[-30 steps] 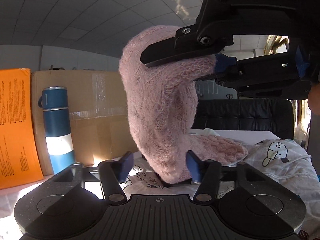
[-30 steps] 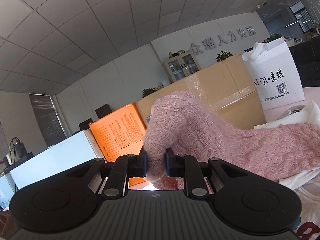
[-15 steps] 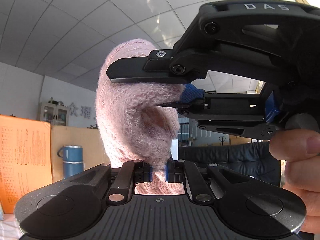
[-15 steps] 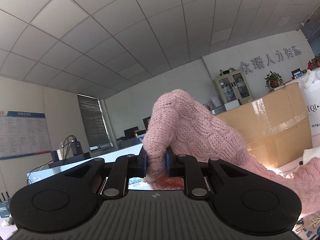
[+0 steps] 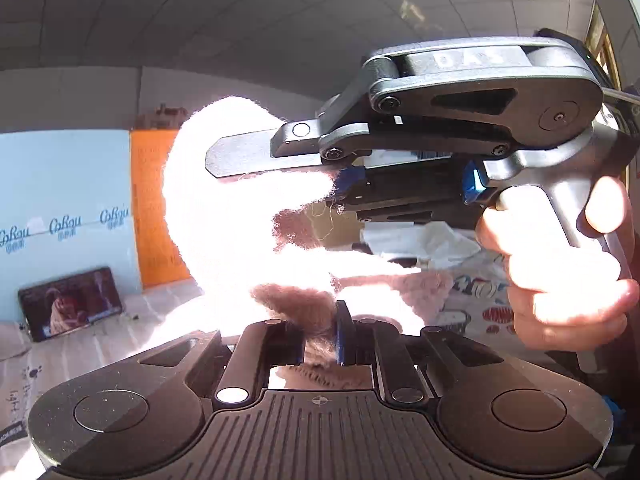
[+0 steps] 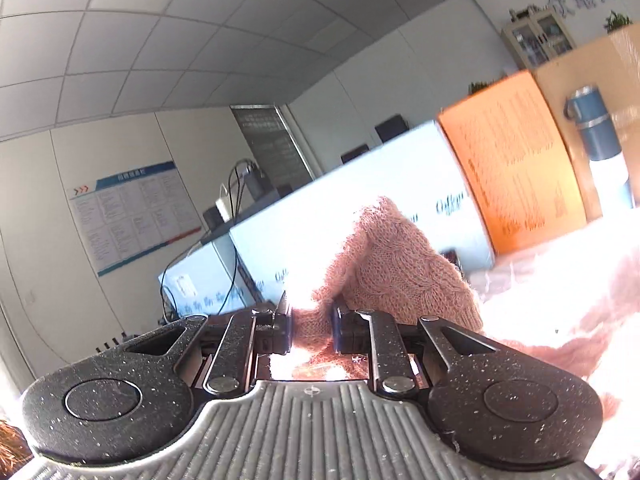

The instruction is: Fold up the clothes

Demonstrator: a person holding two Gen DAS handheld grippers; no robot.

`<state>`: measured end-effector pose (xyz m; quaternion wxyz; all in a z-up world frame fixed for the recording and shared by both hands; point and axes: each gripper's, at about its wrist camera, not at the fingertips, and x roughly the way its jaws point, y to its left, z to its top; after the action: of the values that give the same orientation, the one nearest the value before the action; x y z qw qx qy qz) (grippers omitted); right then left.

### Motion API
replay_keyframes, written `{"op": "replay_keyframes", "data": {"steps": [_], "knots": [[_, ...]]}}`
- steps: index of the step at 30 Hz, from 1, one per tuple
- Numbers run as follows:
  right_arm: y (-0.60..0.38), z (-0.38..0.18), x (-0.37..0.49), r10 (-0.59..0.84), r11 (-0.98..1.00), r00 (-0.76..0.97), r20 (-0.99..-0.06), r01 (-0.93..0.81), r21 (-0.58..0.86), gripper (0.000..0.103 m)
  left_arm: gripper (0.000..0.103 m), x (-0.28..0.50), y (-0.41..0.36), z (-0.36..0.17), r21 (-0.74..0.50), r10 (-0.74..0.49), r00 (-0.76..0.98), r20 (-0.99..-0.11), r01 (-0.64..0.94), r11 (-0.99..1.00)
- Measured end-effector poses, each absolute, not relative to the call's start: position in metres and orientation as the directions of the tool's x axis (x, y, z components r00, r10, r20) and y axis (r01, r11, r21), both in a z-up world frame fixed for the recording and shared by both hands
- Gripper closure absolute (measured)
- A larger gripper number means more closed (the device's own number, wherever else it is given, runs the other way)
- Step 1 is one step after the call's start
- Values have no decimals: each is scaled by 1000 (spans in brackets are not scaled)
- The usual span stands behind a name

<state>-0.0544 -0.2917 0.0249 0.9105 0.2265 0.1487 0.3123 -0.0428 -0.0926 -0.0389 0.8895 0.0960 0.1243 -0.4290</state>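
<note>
Now both grippers hold the same pink knitted sweater (image 5: 224, 216). In the left wrist view, the left gripper (image 5: 320, 338) sits at the bottom centre of the frame, and its two fingers are pressed together on a bunch of the knit. From there the sweater rises up through the middle of the frame, very bright in the sunlight, so its texture is washed out. The right gripper (image 5: 280, 172) comes in from the right side of this view, and its long black fingers close on the upper part of the garment. A hand (image 5: 560, 264) grips its grey handle at the right edge. Behind, a printed white cloth (image 5: 472, 304) lies on the surface at the lower right, and a tablet (image 5: 70, 304) leans at the lower left, in front of a light blue box (image 5: 60, 208).

In the right wrist view, the fingers stand a little apart with a fold of pink knit clamped between them, and the sweater spreads toward the right of the frame. An orange box (image 6: 516, 168) and a blue flask (image 6: 600, 140) stand at the upper right.
</note>
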Motion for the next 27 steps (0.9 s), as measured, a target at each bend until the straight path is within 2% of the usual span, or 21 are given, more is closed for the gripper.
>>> {"op": "replay_keyframes", "data": {"steps": [1, 2, 3, 4, 5, 7, 9, 11, 15, 19, 23, 27], "knots": [[-286, 16, -51, 647, 698, 744, -164, -492, 520, 86, 77, -44, -87, -42, 87, -736, 585, -341, 799, 595], [-281, 10, -47, 658, 695, 730, -186, -492, 524, 86, 63, -45, -81, -45, 98, -732, 575, -365, 806, 584], [-276, 4, -44, 667, 692, 716, -206, -494, 527, 86, 54, -46, -74, -47, 101, -728, 567, -386, 810, 578], [-271, -2, -41, 677, 689, 701, -225, -495, 529, 86, 38, -47, -67, -48, 99, -726, 561, -398, 813, 574], [-266, -7, -37, 686, 686, 686, -244, -497, 531, 84, 29, -47, -60, -49, 93, -726, 557, -403, 814, 573], [-255, -19, -31, 702, 680, 654, -281, -500, 536, 74, 26, -48, -48, -49, 89, -716, 567, -407, 805, 587], [-249, -24, -28, 726, 665, 620, -299, -522, 533, 42, 23, -48, -41, -48, 93, -695, 591, -408, 785, 612], [-250, -21, -31, 760, 636, 582, -290, -572, 518, 26, 14, -46, -37, -48, 105, -667, 627, -402, 755, 647], [-268, -10, -40, 787, 603, 571, -235, -628, 492, 16, 13, -43, -34, -44, 108, -637, 667, -385, 719, 687], [-319, 0, -42, 668, 698, 721, -185, -520, 492, 9, 10, -36, -16, -37, 55, -625, 709, -326, 674, 737], [-373, -1, -39, 395, 833, 895, -206, -254, 492, 8, 5, -26, -12, -22, 24, -593, 745, -304, 629, 777], [-412, -11, -30, 26, 902, 962, -271, 94, 422, 5, 5, -18, -37, -21, 79, -533, 757, -379, 600, 796]]}}
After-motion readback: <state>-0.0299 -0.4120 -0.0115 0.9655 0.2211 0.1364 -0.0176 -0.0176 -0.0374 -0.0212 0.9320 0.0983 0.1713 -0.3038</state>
